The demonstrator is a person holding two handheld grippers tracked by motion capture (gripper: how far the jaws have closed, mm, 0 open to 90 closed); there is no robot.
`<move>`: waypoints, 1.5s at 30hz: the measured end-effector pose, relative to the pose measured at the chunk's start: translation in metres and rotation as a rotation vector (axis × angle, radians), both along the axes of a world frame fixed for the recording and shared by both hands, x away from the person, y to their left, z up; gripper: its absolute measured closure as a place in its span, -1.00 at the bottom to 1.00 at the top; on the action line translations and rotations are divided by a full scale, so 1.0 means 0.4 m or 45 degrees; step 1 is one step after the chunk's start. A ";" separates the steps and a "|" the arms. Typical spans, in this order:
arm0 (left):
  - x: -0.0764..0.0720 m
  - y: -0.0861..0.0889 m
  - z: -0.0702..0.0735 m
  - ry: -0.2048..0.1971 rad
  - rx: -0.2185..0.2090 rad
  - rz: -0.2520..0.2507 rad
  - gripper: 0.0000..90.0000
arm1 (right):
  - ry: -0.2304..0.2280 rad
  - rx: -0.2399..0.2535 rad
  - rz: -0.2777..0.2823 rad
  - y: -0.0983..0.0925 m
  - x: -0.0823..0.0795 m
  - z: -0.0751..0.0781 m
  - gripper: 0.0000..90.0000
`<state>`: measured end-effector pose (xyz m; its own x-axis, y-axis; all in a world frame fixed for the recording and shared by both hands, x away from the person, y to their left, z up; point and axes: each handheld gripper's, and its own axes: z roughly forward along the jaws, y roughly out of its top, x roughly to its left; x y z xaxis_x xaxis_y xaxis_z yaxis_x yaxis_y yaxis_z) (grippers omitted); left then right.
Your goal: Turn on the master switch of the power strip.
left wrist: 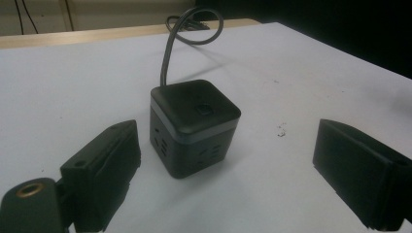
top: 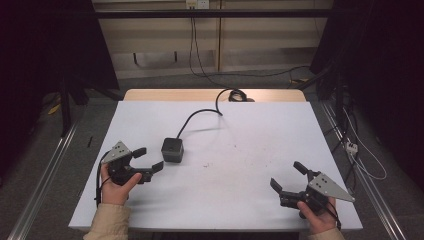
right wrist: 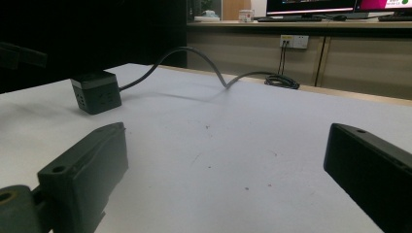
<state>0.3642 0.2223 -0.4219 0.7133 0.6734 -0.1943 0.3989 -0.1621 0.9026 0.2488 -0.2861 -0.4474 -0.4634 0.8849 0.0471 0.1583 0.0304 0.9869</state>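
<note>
A small black cube [top: 172,149] with a grey band below its top face sits on the white bench [top: 240,190], left of centre; a dark cable [top: 200,114] rises from its back and curves away to the far edge of the bench, where it ends in a loose coil; the left gripper [top: 149,159] is held just beside the cube on the near left, its jaws spread wide and holding nothing, pointed toward the cube but apart from it; in the left gripper view the cube [left wrist: 193,126] stands upright between and a little beyond the two black jaws, touching neither; the right gripper [top: 288,176] is held over the near right part of the bench, well apart from the cube, its jaws likewise spread and empty; in the right gripper view the cube [right wrist: 95,91] lies far off to the left, its cable [right wrist: 194,60] arching over the bench.
</note>
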 end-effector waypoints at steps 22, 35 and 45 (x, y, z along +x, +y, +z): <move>-0.014 0.042 -0.009 -0.006 0.006 0.015 -0.79 | 0.009 0.006 0.000 0.001 -0.001 0.000 -0.96; -0.020 0.063 -0.017 -0.003 0.007 0.025 -0.79 | 0.007 0.003 0.000 0.001 0.000 -0.001 -0.96; -0.025 0.090 -0.025 0.004 -0.007 0.042 -0.79 | 0.011 0.004 0.005 0.002 0.000 -0.001 -0.96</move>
<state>0.3542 0.2581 -0.4321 0.6898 0.6957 -0.2004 0.4069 -0.1436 0.9021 0.2486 -0.2853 -0.4478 -0.4666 0.8829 0.0535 0.1664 0.0283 0.9857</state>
